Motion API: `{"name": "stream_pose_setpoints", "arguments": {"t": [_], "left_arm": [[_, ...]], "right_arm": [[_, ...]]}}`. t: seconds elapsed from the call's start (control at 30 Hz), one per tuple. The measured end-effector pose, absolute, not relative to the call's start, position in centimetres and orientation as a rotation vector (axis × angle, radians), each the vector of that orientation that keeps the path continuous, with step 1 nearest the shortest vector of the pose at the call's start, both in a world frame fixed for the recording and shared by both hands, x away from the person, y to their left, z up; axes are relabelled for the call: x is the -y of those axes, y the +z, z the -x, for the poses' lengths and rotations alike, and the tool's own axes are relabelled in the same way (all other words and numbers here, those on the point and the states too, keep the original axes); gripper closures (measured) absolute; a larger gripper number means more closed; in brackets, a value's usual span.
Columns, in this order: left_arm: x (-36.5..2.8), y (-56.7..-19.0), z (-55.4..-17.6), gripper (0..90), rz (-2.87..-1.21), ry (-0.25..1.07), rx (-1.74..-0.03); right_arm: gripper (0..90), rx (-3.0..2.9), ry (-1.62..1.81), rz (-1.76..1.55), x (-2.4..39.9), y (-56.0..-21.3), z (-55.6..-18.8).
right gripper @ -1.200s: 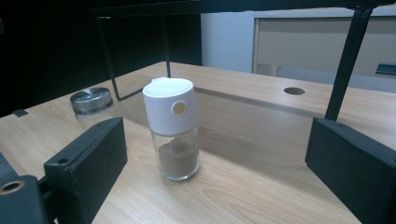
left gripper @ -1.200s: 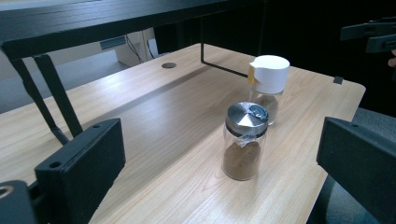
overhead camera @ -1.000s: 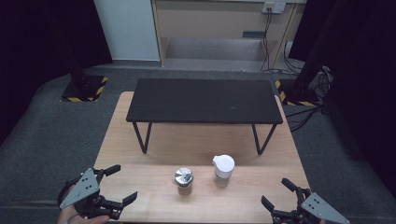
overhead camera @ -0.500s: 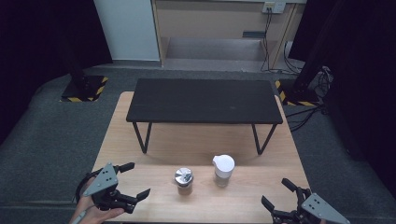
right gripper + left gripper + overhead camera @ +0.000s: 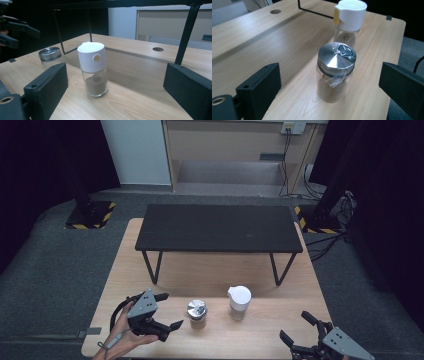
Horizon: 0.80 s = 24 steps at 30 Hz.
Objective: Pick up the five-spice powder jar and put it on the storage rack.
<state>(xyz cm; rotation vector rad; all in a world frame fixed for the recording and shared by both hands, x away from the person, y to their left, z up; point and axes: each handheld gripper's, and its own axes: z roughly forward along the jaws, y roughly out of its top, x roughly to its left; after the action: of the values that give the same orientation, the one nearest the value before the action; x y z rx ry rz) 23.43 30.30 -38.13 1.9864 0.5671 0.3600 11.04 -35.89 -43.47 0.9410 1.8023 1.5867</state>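
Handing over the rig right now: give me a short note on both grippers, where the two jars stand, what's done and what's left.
Left gripper: open, nothing held, its jaws have just been closing a little; it is lined up on the steel-lidded jar, not touching.
Right gripper: open, empty, at the table's near right corner, facing the white-capped jar.
Both jars stand upright on the wooden table, side by side, apart, in front of the black rack.
Done: the approach only. Left: probably grasp the steel-lidded jar; nothing has been picked up yet.

A lab or studio — black drapes (image 5: 40,165), hazard-striped stand base (image 5: 87,215), trailing cables (image 5: 340,205).
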Motion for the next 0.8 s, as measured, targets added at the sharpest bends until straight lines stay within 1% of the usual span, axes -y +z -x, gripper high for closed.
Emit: {"name": "stream_pose_setpoints", "arguments": {"t": [0.3, 0.6, 0.67, 0.77, 0.8], "left_arm": [[-27.7, -39.5, -25.8, 4.5, -2.046, 0.314, -0.544], [-26.1, -40.7, -27.0, 7.3, -2.050, 0.288, -0.533], [-26.1, -41.1, -27.3, 12.8, -2.031, 0.270, -0.524], [-25.5, -41.2, -27.5, 23.3, -2.055, 0.302, -0.491], [-25.5, -41.3, -27.6, 25.5, -2.048, 0.296, -0.482]], "right_arm": [[6.0, -1.803, 1.585, -0.940, 35.9, -43.5, -11.0], [6.1, -1.804, 1.585, -0.938, 35.9, -43.5, -11.0], [6.1, -1.806, 1.585, -0.937, 35.9, -43.5, -11.0], [6.2, -1.806, 1.584, -0.937, 35.9, -43.5, -11.1], [6.2, -1.806, 1.584, -0.937, 35.9, -43.5, -11.1]]}}
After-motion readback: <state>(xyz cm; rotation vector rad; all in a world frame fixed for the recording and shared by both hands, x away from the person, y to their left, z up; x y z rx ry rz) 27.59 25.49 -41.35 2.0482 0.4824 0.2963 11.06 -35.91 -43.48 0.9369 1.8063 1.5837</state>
